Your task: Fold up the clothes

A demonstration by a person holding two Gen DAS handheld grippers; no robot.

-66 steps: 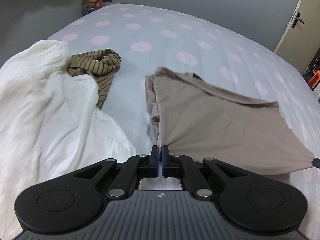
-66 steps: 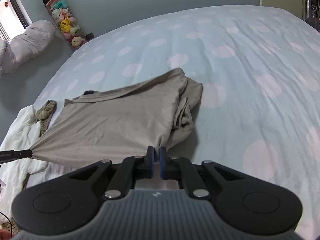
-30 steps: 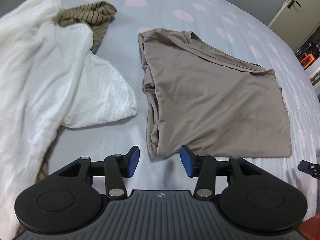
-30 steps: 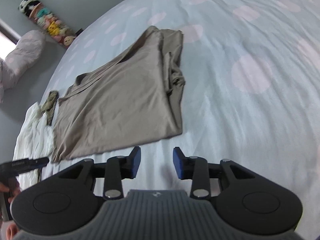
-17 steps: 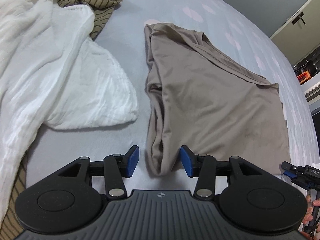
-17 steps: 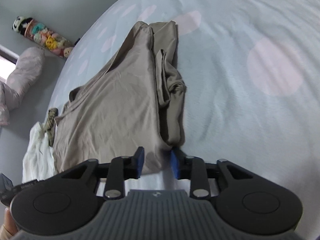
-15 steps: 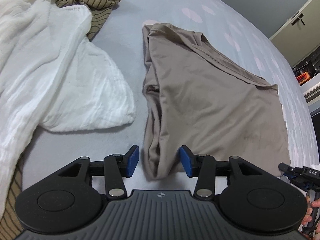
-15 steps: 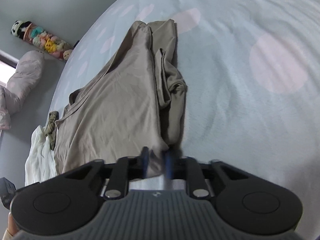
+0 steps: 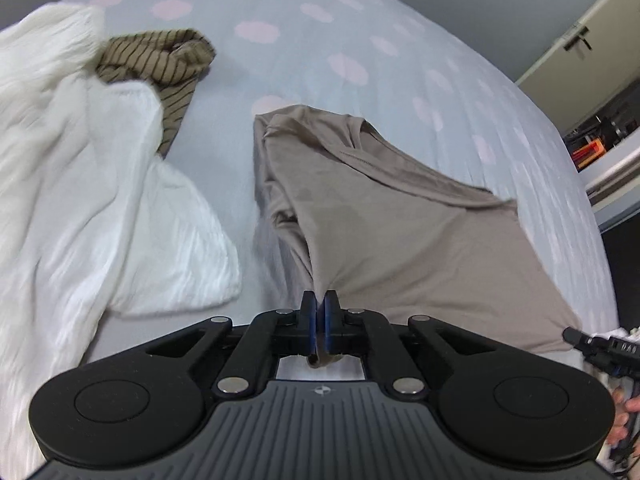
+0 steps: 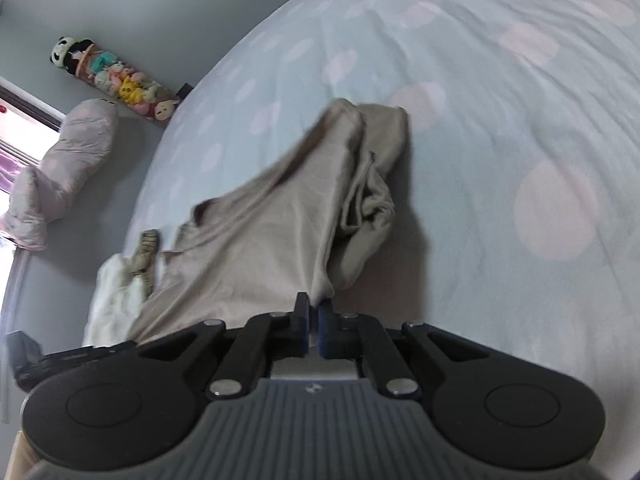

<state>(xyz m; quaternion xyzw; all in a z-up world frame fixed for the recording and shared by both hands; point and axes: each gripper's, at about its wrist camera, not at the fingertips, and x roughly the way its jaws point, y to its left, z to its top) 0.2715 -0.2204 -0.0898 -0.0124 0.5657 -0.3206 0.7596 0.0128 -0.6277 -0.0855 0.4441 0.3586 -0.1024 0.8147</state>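
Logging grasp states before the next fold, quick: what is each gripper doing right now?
Left gripper: closed, pinching a near corner of the taupe shirt.
Right gripper: closed, pinching the shirt's other near corner.

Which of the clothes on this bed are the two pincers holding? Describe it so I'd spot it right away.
On the pale bedspread with pink dots, look beside the crumpled white garment and the striped olive top. The held piece is the plain taupe T-shirt: the only unpatterned brown one, pinched at its near corners.

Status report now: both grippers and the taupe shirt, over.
Left gripper and right gripper shut on taupe shirt, near corners lifted. White garment lies alongside.
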